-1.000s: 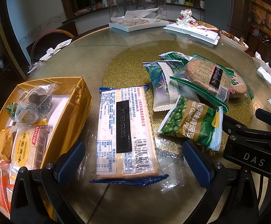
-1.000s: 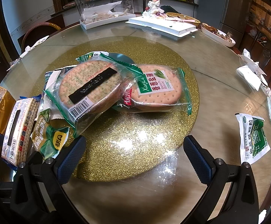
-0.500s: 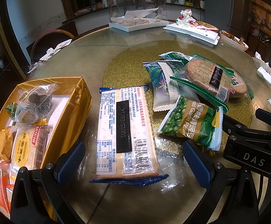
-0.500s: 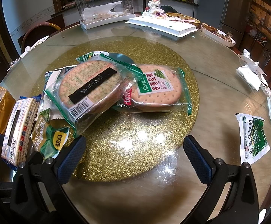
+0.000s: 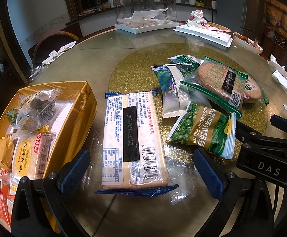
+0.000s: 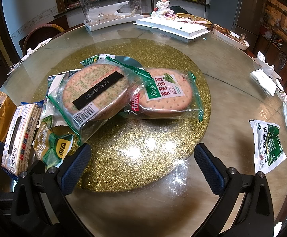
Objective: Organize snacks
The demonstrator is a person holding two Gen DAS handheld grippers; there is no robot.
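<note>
A long blue-edged cracker pack (image 5: 133,140) lies label-down on the glass table, between the fingers of my open left gripper (image 5: 141,169). A gold box (image 5: 80,118) with several snacks stands at its left. A green garlic-pea bag (image 5: 202,130), a floral pouch (image 5: 171,90) and a round cracker pack (image 5: 220,81) lie to the right. In the right wrist view my open, empty right gripper (image 6: 141,167) hovers over the gold glitter mat (image 6: 135,158), short of two round cracker packs (image 6: 98,92) (image 6: 167,92). The long pack (image 6: 18,136) and pea bag (image 6: 50,144) show at left.
A small green-white sachet (image 6: 268,146) lies at the table's right. White trays (image 6: 171,26), a clear box (image 6: 107,6), a dish of food (image 6: 230,36) and crumpled napkins (image 6: 264,75) sit along the far and right edges. The right gripper's body (image 5: 270,154) stands beside the pea bag.
</note>
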